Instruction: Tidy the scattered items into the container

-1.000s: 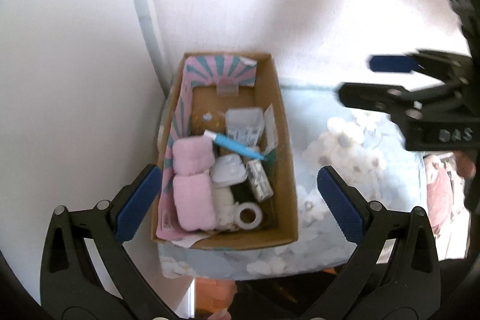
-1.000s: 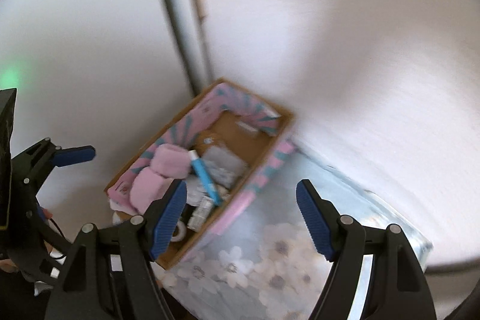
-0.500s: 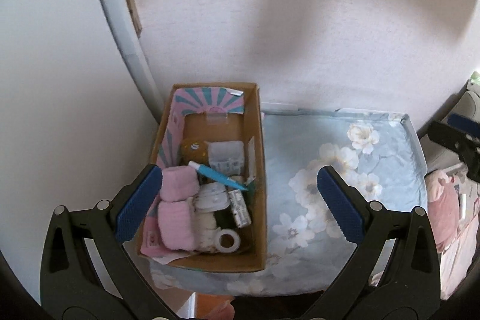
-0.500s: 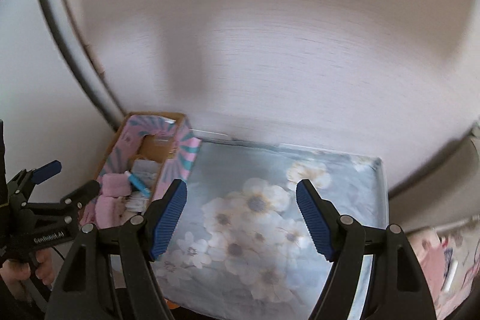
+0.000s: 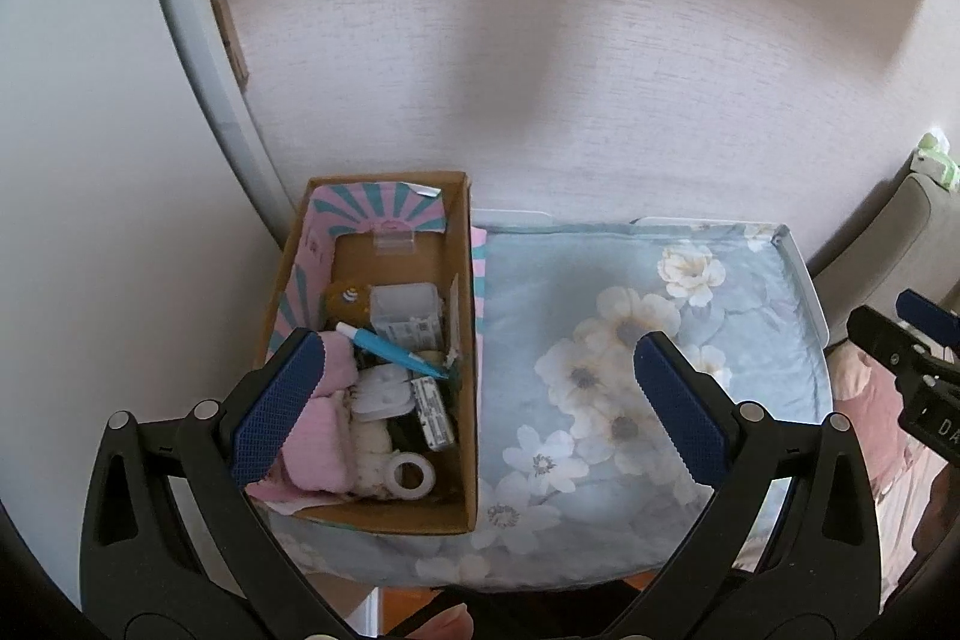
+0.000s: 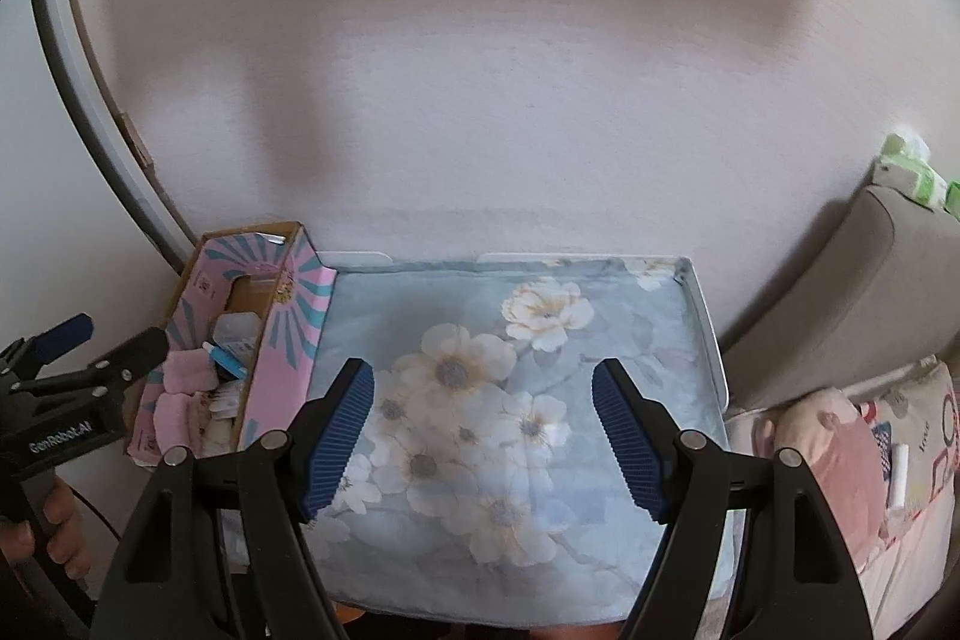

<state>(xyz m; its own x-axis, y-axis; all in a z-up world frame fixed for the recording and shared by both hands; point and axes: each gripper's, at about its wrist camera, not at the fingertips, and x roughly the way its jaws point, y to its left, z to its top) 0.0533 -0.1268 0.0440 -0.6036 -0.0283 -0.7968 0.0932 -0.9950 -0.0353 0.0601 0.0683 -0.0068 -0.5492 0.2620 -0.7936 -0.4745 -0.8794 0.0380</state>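
Now that we have pulled both grippers back — left gripper (image 5: 477, 400) and right gripper (image 6: 483, 430), fingers spread wide and empty — the table (image 6: 600, 340) lies bare. Everything sits in the box (image 5: 465, 280) — tidying looks done.

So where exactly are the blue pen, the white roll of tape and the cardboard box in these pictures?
blue pen (image 5: 393, 351): left wrist view, middle of its barrel.
white roll of tape (image 5: 410, 474): left wrist view, on its ring's rim.
cardboard box (image 5: 468, 400): left wrist view, its right-hand wall.

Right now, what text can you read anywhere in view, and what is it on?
"GenRobot.AI": on the left tool body, right wrist view.
"DA", cut off by the frame edge: on the right tool body, left wrist view.
Packet labels in the box: too small to read.
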